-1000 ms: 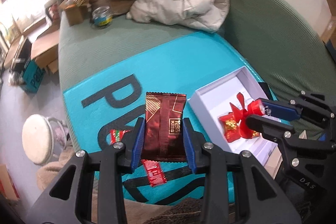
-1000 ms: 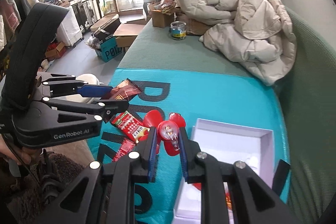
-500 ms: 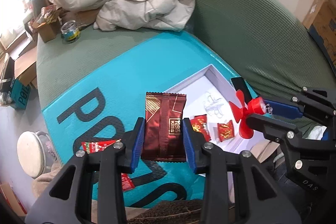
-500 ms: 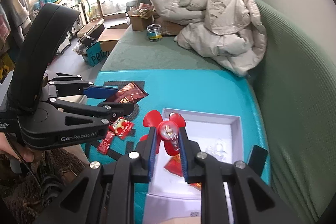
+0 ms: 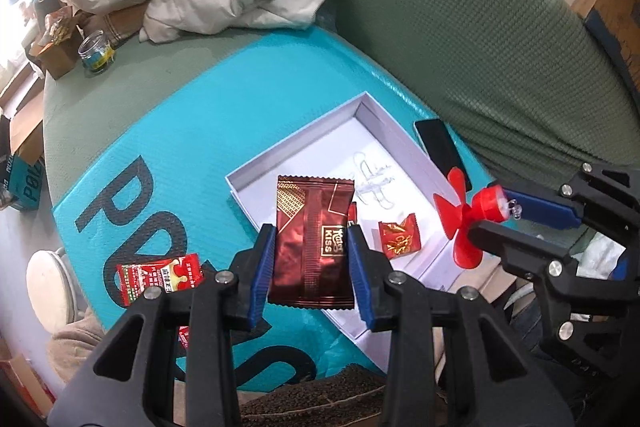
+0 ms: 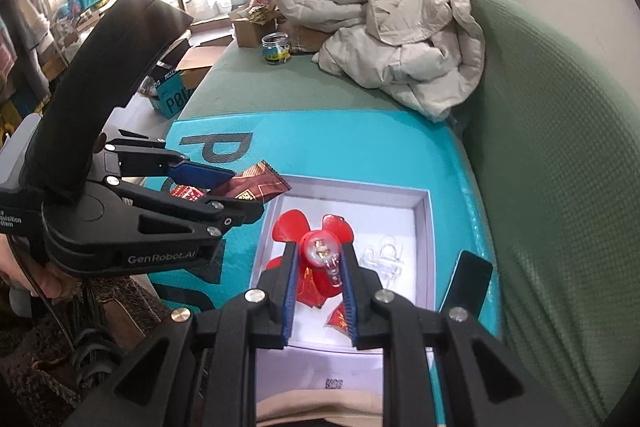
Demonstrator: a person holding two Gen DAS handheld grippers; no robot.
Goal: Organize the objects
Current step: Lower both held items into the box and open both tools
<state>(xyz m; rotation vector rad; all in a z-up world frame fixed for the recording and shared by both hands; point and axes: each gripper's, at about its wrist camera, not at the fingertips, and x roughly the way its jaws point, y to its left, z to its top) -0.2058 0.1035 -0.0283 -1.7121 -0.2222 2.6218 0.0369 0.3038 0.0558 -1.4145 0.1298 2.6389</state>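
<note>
Left of the left gripper, a red-and-white printed snack sachet lies flat on the teal mat with large black letters. The left gripper itself is clenched on a dark maroon foil snack packet, its blue pads pressing the packet's two long edges and holding it upright in the air over the near-left corner of the shallow white cardboard box. Just beyond and right of those fingertips, inside the box, lie a small red-and-gold foil candy and a clear plastic trinket. Further right, the right gripper is clamped on the hub of a small red plastic propeller fan, held above the box's floor. Beside the box's right wall, to the right of that gripper, a black phone-like slab rests on the mat against the green sofa.
</note>
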